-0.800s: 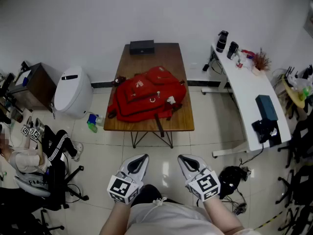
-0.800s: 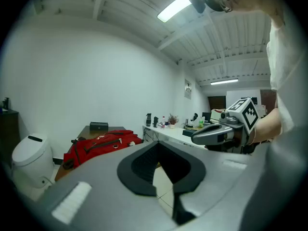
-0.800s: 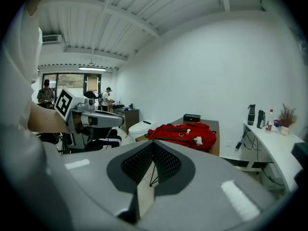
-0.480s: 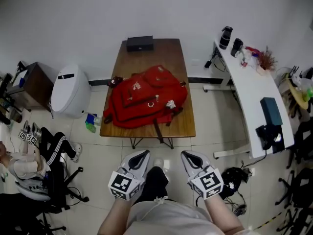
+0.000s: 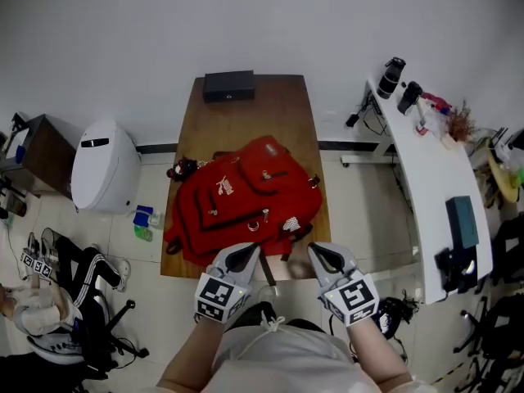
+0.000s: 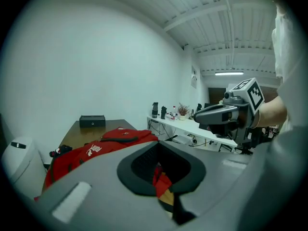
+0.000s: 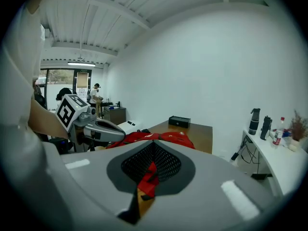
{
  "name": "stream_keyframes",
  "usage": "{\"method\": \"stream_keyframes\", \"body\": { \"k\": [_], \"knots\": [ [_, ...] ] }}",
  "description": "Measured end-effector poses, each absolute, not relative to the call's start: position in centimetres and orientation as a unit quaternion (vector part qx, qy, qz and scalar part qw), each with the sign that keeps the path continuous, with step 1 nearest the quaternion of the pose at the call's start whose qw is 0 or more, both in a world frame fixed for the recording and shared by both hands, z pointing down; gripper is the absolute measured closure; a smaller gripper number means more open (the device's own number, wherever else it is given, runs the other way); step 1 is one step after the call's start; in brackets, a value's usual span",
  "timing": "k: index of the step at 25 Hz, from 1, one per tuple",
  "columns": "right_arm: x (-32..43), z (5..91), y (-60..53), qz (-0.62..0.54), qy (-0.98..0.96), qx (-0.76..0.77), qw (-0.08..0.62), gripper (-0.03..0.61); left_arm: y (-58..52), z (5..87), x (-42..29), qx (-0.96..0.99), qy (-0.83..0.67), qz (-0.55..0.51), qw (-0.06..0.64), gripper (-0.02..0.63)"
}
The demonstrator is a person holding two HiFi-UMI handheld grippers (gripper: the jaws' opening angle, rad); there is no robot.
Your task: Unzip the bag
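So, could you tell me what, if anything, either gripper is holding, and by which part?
Nothing is held: the left gripper and right gripper both have their jaws together and empty, near the red fabric backpack on the brown wooden table.

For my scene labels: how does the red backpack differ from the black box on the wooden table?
The backpack is red and soft; the box is black and rigid. The backpack is far bigger than the box. The backpack covers the near half of the table; the box sits at its far edge. Both rest on that table.
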State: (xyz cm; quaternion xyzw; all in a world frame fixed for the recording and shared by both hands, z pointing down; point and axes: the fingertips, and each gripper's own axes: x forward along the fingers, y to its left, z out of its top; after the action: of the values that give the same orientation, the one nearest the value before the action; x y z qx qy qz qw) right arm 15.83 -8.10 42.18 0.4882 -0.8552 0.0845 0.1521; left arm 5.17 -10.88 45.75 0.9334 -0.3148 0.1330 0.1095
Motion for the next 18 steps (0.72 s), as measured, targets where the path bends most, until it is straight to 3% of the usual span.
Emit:
{"method": "stream_keyframes", "body": {
  "k": [12,15,18],
  "knots": [
    [16.2,45.2,-16.7,0.128,-0.864,0.459,0.165,0.571,-17.4,52.3,6.4,0.904,-0.324,0.181,0.210,0.604],
    [16.1,46.6,-18.0,0.138,-0.870,0.437,0.181,0.571,-17.7,55.2,7.5,0.889,-0.325,0.226,0.230,0.485],
    [16.2,47.7,-19.9,0.147,-0.874,0.423,0.187,0.571,-18.2,56.6,8.6,0.883,-0.322,0.240,0.243,0.479]
  ]
}}
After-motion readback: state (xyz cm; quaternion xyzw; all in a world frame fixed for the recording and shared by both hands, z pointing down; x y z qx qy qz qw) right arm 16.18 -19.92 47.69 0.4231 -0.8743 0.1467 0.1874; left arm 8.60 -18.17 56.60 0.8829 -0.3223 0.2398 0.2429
